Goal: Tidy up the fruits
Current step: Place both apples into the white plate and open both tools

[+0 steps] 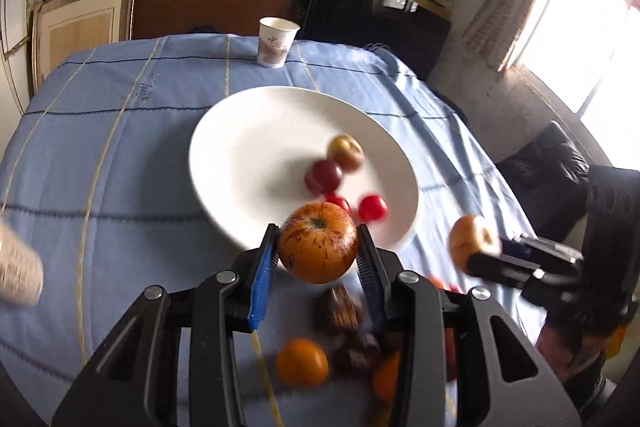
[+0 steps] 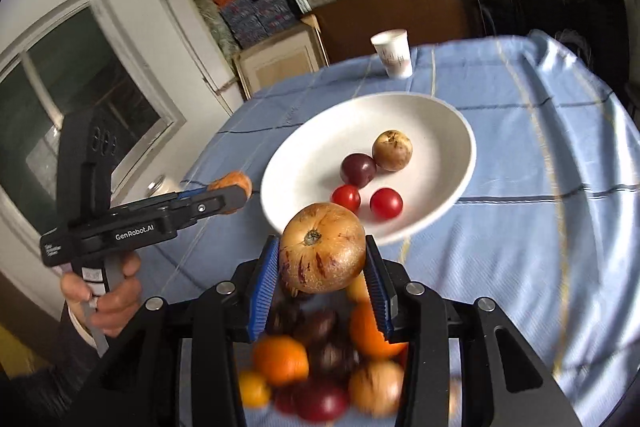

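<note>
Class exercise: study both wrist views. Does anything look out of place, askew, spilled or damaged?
Nothing stands out. The white plate sits flat with four fruits on it, the paper cup stands upright, and the left gripper and right gripper each hold a streaked fruit.

Both cameras sat just behind their own fingers and looked forward and down at the white plate (image 1: 248,147) (image 2: 440,119) on the blue cloth. The left wrist view faced the plate from its near side, close above it, with a window to the plate's right. The right wrist view faced the same plate from its near side too, slightly farther back, with a white wall and window to the plate's left. Both views shared the plate, the paper cup (image 1: 277,42) (image 2: 393,53) beyond it and the shelves behind. Each view also caught the other gripper beside the plate.
</note>
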The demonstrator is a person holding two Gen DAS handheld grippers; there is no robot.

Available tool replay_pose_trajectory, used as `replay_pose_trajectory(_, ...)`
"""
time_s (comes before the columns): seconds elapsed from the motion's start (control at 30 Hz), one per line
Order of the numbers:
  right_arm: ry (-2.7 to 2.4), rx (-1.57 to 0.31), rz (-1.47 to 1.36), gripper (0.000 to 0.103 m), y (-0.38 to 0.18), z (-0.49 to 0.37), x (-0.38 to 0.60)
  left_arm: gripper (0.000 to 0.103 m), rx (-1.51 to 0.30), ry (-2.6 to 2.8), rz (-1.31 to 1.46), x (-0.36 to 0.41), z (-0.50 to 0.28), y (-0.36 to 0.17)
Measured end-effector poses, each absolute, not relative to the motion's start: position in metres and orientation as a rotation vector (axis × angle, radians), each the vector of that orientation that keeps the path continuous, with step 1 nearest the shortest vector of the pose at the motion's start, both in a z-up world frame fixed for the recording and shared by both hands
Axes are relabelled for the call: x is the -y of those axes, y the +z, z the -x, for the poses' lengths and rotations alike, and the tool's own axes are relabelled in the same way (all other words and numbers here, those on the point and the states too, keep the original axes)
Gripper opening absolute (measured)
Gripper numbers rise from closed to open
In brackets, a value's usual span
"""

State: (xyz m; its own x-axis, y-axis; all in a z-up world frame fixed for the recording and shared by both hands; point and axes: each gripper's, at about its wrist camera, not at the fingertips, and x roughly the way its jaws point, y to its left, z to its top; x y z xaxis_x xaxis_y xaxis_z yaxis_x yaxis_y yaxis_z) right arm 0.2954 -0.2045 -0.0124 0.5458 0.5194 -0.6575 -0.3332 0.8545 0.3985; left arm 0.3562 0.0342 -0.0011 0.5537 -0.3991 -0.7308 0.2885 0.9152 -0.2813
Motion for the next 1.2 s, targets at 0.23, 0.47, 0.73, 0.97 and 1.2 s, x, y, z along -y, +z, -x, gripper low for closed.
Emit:
replay_pose_trajectory(0.23, 0.448, -0.962, -0.231, 0.042, -0.047, -0.354, 0.185, 0.038, -0.957, -0.321, 0.09, -0.02, -0.406, -0.026)
replay_pose_trajectory(0.47, 0.448, -0.981, -0.218, 0.044, -0.053, -0.361, 0.178, 0.04, -1.002, -0.285, 0.082, -0.02, -0.417, -0.043)
replay_pose_trajectory(0.73, 0.414, -0.771, -0.24, 0.06, 0.005, -0.307, 0.221, 0.098, -0.816, -0.279, 0.095, -0.045, -0.351, 0.018)
replay_pose_trajectory(0.97, 0.336, -0.676, -0.218, 0.067, -0.019, -0.22, 0.275, 0.098, -0.734, -0.172, -0.018, -0.058, -0.257, -0.002)
replay_pose_trajectory(1.2, 0.39, -0.726, -0.201, 0.067, -0.056, -0.188, 0.28, 0.098, -0.851, -0.307, 0.099, -0.05, -0.206, -0.059)
